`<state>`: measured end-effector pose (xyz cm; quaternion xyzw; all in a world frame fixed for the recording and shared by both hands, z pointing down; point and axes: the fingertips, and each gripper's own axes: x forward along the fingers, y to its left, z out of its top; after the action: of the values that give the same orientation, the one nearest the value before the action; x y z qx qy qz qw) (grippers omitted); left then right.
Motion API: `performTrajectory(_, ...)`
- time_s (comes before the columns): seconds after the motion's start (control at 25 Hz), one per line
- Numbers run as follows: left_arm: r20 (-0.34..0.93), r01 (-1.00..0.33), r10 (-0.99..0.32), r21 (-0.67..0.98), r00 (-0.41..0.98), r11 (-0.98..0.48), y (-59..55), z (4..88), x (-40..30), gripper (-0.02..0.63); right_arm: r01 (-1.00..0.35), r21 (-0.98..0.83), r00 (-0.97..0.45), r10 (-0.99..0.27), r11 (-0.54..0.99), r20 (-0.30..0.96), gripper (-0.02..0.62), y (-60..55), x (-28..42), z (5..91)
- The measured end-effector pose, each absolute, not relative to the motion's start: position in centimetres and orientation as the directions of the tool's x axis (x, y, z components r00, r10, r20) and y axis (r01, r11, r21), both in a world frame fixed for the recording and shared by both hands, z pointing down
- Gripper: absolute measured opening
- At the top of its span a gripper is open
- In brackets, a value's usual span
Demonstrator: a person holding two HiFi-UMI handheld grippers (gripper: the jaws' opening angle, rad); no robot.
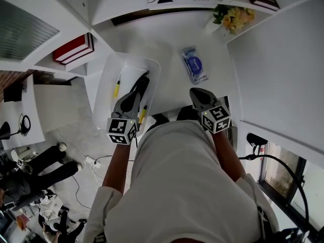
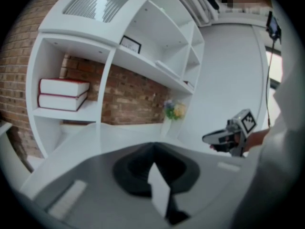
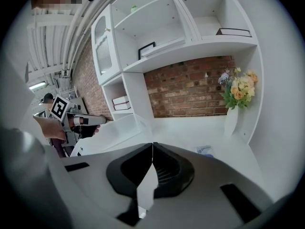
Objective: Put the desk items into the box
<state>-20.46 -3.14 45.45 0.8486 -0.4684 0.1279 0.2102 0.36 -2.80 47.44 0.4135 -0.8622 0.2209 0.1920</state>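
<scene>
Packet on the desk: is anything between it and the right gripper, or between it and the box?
Nothing visible. Only bare desk lies between the shut, empty right gripper and the packet, and between the packet and the box.

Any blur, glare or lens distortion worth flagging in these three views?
Head view: sharp and evenly lit, though the white desk is nearly washed out, with mild wide-angle bending. Left gripper view: soft overall, heavy fisheye, dark corners. Right gripper view: crisper, flowers well defined, same fisheye and dark corners.
</scene>
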Motion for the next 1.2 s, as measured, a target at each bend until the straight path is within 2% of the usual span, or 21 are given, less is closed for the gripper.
performTrajectory(0.48, 0.440, -0.861, -0.740, 0.238, 0.509, -0.450, -2.8, 46.3, -19.3, 0.003, -0.787, -0.231, -0.597, -0.613, 0.572, 0.517, 0.002, -4.2, 1.7, 48.0)
performTrajectory(1.2, 0.502, -0.890, -0.736, 0.246, 0.455, -0.383, -2.3, 47.6, -12.3, 0.003, -0.690, -0.298, -0.694, -0.486, 0.660, 0.532, 0.003, -7.3, 5.9, 50.0)
